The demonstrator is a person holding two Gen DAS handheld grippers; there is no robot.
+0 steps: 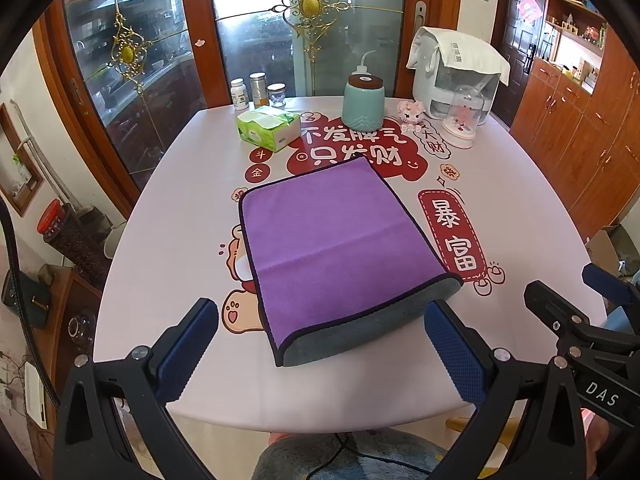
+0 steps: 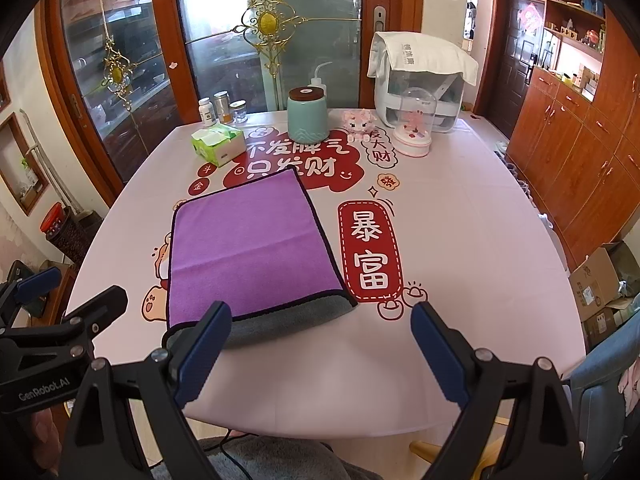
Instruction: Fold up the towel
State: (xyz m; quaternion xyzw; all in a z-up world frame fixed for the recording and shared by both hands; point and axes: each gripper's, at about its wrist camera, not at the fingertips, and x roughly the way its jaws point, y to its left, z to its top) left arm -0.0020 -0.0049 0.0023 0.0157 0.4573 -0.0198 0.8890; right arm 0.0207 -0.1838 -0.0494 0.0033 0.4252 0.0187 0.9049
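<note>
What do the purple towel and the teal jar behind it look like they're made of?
Towel: soft plush cloth, probably microfiber. It has a matte purple face, a fuzzy grey underside showing at the near fold, and dark stitched edging.
Teal jar: likely glazed ceramic, given its smooth body with a faint sheen and a moulded wave relief near the base. The brown lid looks like wood, but that is uncertain.

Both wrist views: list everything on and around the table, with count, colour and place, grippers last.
towel: 1, purple top, grey underside, folded, table centre
table: 1, pale pink cloth with red print
tissue pack: 1, green-white, far left
small jars: 3, behind tissue pack
lidded jar: 1, teal, brown lid, far centre
pink toy: 1, beside teal jar
glass dome: 1, clear, pink base, far right
white appliance: 1, cloth-draped, far right
left gripper: open, above near edge
right gripper: open, above near edge
</note>
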